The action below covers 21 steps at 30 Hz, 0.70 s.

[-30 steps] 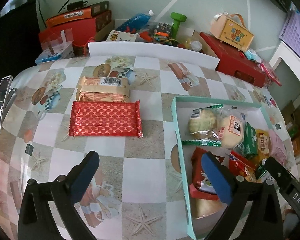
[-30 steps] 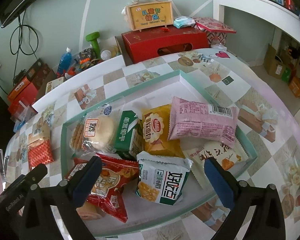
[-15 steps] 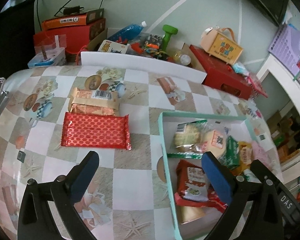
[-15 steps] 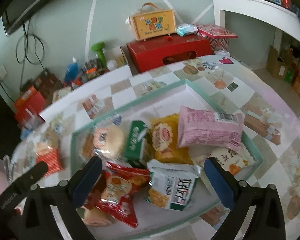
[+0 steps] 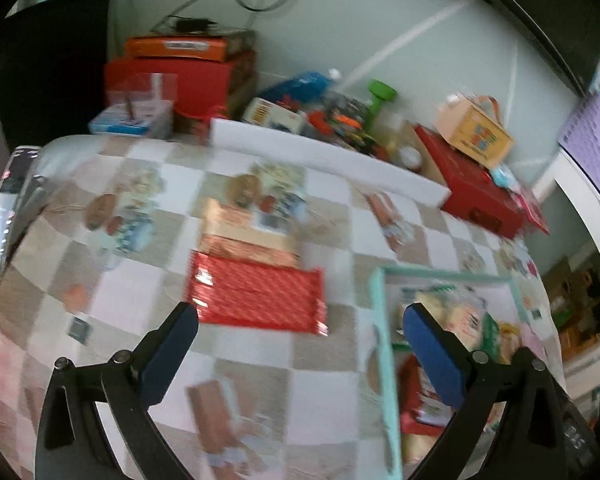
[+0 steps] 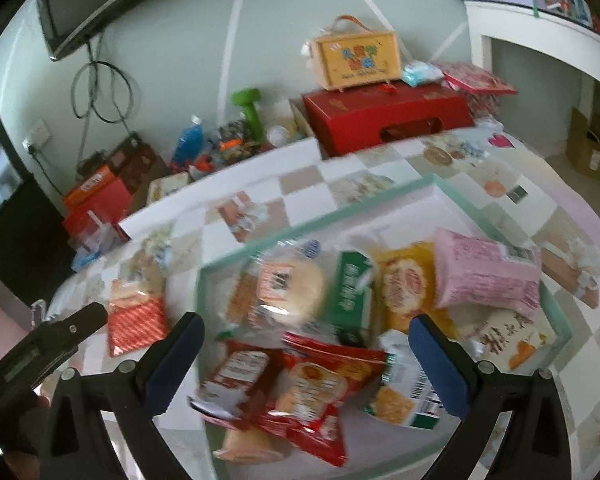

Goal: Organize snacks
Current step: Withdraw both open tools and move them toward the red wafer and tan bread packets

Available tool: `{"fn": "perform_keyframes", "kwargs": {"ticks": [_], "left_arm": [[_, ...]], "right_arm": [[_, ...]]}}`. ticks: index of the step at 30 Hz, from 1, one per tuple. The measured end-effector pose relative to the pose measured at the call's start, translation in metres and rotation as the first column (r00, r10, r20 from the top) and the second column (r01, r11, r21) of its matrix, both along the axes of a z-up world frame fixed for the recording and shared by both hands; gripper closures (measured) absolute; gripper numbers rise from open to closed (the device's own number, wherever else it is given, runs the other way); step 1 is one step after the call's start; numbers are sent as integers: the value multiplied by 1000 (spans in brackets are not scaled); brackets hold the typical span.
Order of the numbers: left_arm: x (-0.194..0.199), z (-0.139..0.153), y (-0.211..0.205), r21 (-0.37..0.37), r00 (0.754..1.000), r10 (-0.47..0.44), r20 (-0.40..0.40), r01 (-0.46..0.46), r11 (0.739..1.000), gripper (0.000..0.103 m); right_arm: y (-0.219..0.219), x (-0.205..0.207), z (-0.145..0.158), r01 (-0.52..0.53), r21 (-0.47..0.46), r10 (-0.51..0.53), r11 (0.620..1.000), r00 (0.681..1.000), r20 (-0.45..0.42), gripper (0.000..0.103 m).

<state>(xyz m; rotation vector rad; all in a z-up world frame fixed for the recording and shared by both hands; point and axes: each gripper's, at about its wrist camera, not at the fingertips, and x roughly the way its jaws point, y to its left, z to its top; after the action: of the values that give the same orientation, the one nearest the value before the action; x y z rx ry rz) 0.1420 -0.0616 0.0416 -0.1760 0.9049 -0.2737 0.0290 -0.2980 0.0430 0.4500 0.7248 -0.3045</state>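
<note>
Fingers of both grippers are spread wide and hold nothing. Left gripper (image 5: pixel 300 334) hovers over the checkered tablecloth (image 5: pixel 324 392), near the red packet (image 5: pixel 256 294). Right gripper (image 6: pixel 306 346) hangs above the snack-filled tray (image 6: pixel 440 188); blur smears the labels.

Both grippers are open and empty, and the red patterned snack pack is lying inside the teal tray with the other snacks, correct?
Not quite. The red patterned pack lies on the tablecloth outside the teal tray, to its left, as the left wrist view shows. The left gripper and right gripper are open and empty.
</note>
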Motion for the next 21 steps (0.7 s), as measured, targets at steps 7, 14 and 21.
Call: {"fn": "perform_keyframes", "kwargs": {"ticks": [7,14,21], "left_arm": [[20,0,46,60,994,110,-1,-109,992,1],[36,-10,74,60,987,148,-55,-145,988,1],[46,-29,70,64,982,143,-124,-136,989,1]], "right_arm": [[34,24,11,-95,-44,96,994,995,25,0],[69,47,-1,-204,-58,202,977,978,-43,0],[82,69,-12,-223,-69,215,972,971,-107,0]]}}
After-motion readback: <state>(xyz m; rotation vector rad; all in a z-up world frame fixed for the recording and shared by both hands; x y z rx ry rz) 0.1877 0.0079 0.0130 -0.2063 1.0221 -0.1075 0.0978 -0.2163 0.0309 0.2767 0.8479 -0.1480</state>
